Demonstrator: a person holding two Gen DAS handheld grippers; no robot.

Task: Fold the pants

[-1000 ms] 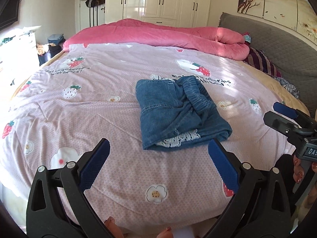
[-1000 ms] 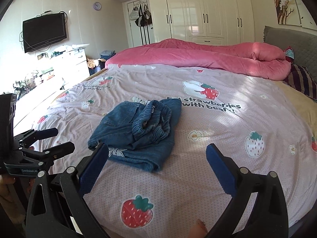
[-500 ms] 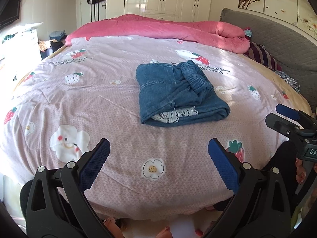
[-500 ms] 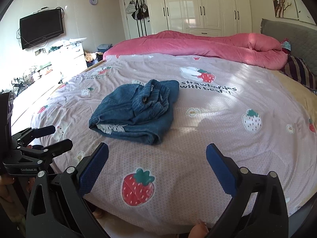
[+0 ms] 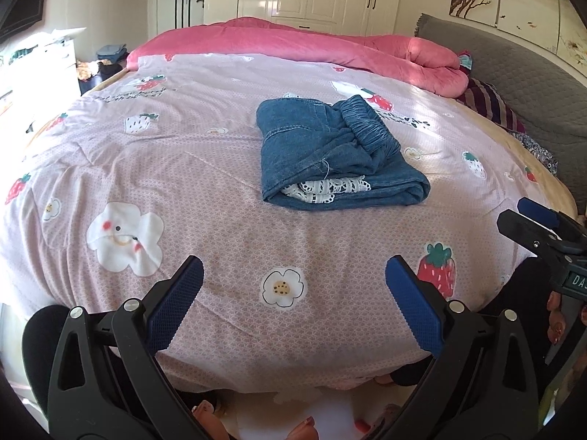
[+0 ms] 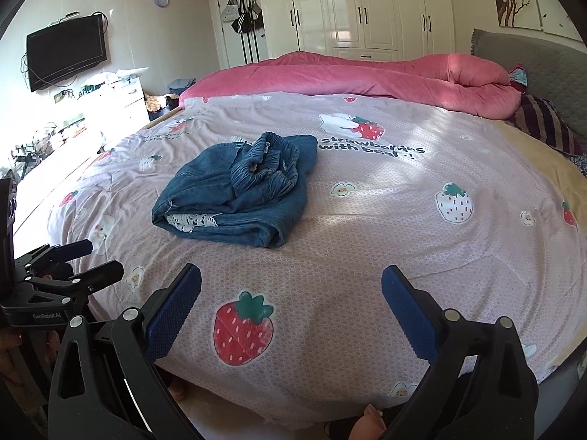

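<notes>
The pants point(image 5: 330, 154) are sitting folded up in a chunky denim bundle around the middle of the bed point(image 5: 205, 190), elastic waistband bunched on top and a bit of white lace poking out of the near edge. Both sets of tongs are off the pants and well apart from them, out by the near edge of the bed: left tongs point(image 5: 293, 293) spread wide with nothing in them, right tongs point(image 6: 291, 300) same deal. Pink quilt point(image 6: 367, 77) piled along the far side.

Sunlit bedroom, white wardrobe point(image 6: 367, 7), perhaps dresser point(image 6: 121, 102)
</notes>
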